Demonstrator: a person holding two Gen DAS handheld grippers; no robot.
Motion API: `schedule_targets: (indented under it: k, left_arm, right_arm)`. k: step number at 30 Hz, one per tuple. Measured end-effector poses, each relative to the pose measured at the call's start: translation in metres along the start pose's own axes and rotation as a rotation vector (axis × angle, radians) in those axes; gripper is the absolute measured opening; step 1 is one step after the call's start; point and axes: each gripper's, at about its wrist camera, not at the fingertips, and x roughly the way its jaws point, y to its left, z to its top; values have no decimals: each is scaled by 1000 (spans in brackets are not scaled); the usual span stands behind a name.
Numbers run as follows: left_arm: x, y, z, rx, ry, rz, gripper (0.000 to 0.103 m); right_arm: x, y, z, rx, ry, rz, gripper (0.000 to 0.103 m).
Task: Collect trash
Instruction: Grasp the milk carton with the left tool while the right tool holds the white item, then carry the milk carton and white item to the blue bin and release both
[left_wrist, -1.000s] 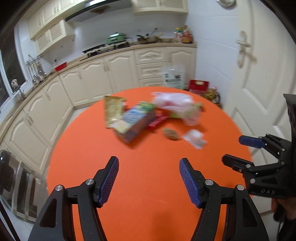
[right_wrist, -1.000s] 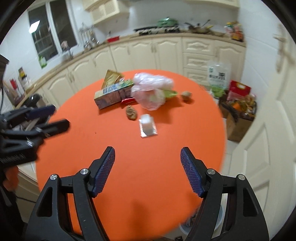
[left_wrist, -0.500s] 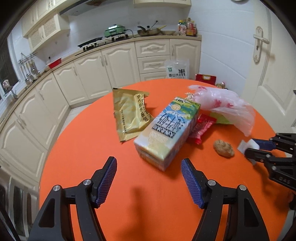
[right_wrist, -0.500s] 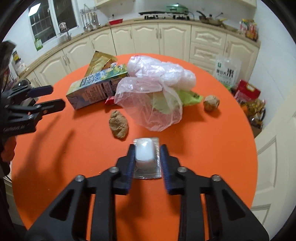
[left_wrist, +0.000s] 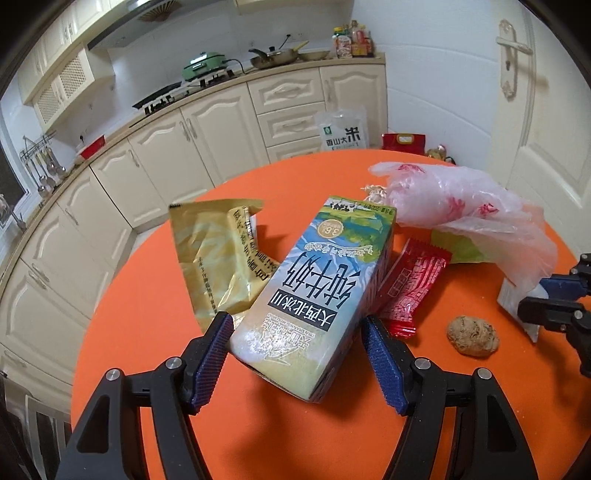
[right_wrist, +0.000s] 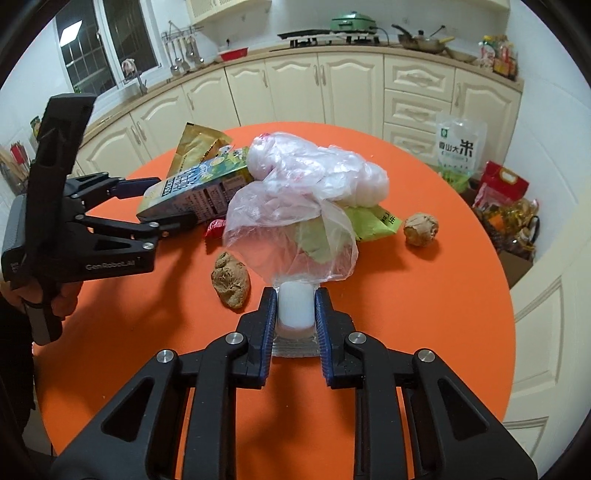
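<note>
Two brown lumps (right_wrist: 230, 281) beside plastic bag (right_wrist: 295, 206)

- Cream cabinets (left_wrist: 207, 136) run along the wall beneath a counter.
- A green lidded pot (left_wrist: 205, 62) sits on the gas hob (left_wrist: 159, 99), a pan (left_wrist: 273, 57) beside it.
- Bottles and jars (left_wrist: 352, 38) crowd the counter's end.
- A rice bag (right_wrist: 460, 147) and a red bag (right_wrist: 502, 182) stand on the floor.
- Utensils (right_wrist: 181, 55) hang beside the dark window (right_wrist: 107, 48).
- A white door (left_wrist: 535, 110) with a lever handle (left_wrist: 511, 44).
</note>
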Motion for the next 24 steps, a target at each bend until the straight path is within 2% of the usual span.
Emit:
schedule_targets:
  k: [2,5,10,14,19,24]
  left_arm:
    - [0,-3,-1,12,-4,1,57]
    - [-7,-5,-8,15,-8,-19,49]
    - [-26,-10,-25,9,5,6,48]
    - [-53,-13,-43,-42,3,6,47]
    - [-95,-20,-66,-105,-34,-19,47]
    - [-134,-40,-85,-107,-79,-32,47]
  right_arm:
    - [0,-1,-2,4,2,11,20]
    - [0,2,-6,5,4,16,20]
    - [-9,6,-17,10,7,27,20]
    - [-19,8,-28,18,3,32,20]
    - [-38,12,-37,27,-9,43,20]
    - [-67,21,-45,21,-42,43,20]
